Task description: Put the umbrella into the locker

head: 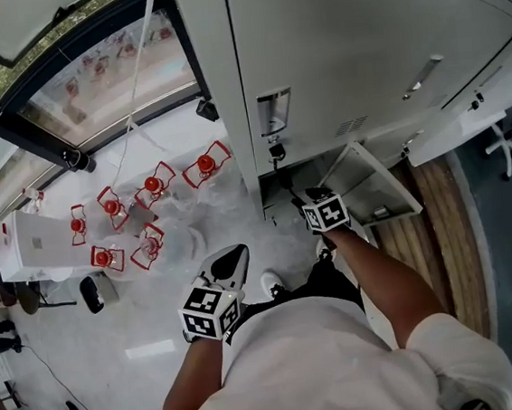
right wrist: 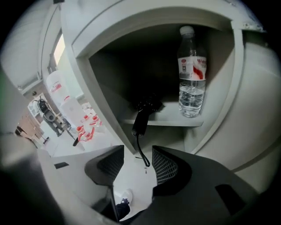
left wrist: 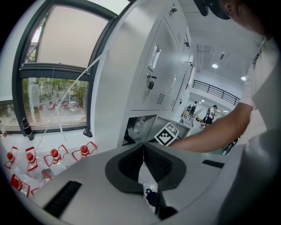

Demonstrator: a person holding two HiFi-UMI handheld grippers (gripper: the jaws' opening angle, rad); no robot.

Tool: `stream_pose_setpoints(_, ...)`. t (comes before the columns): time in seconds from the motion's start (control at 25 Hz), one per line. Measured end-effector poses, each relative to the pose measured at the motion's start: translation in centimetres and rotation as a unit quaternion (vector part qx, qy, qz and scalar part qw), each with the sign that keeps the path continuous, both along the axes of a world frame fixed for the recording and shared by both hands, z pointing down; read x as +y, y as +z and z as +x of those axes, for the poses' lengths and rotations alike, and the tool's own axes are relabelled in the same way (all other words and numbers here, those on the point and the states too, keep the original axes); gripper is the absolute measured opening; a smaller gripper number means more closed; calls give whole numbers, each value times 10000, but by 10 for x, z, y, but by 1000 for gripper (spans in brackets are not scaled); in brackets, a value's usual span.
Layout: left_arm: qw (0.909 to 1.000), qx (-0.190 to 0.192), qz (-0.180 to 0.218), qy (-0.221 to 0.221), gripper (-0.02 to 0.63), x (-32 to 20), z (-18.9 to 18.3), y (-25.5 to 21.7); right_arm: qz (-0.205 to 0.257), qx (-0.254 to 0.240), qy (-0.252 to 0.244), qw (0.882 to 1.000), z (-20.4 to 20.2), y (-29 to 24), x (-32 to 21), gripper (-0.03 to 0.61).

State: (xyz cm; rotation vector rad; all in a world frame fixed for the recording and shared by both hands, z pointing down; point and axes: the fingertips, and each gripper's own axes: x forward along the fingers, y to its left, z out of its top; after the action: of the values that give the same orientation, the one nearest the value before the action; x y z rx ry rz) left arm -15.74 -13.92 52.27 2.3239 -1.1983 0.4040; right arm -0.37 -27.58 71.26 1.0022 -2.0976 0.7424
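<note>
Your right claw [right wrist: 138,160] stands wide open just in front of the open locker [right wrist: 239,88]. The black folded umbrella [right wrist: 140,121] lies on the locker shelf [right wrist: 175,121]. Its handle pokes over the front edge and its strap hangs in the gap between the jaws. A water bottle [right wrist: 192,74] stands upright to its right. Your left claw [left wrist: 143,147] is closed and empty, well back from the locker.

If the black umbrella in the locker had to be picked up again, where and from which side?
Take the umbrella by its handle, which juts out over the shelf edge. Come in from the locker's open front with one jaw on each side. The folded canopy lies deeper in shadow and the water bottle stands to its right, so the handle looks freest.
</note>
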Motion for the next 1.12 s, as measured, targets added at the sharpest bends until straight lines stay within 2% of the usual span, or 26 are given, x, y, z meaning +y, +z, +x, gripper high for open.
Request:
stream_pose_setpoints(0.28, 9996, 187, 158, 120, 15, 7, 10, -14, 472, -814, 213, 9953, 0, -91, 52, 216)
stream_pose_setpoints(0.4, 9989, 279, 245, 285, 15, 7, 22, -20, 842, -1185, 92, 9893, -2, -139, 78, 137)
stream_pose_setpoints(0.44, 9986, 280, 280, 351, 17, 6, 26, -21, 996, -1236, -26, 9873, -2, -153, 83, 87)
stream_pose_setpoints(0.52, 9983, 230, 333, 429, 17, 7, 30, -21, 1196, -1359, -223, 9832, -3, -174, 95, 51)
stream_pose_setpoints(0.76, 9984, 243, 460, 206, 15, 23, 31, -35, 1239, -1980, -505, 9710, -8, -208, 127, 41)
stream_pose_setpoints(0.88, 9986, 221, 471, 114, 15, 35, 39, -39, 1183, -2084, -647, 9687, -7, -214, 139, 41)
stream_pose_setpoints(1.12, 9982, 285, 532, 33, 15, 63, 92, -49, 1163, -2189, -1066, 9629, 26, -235, 167, 41)
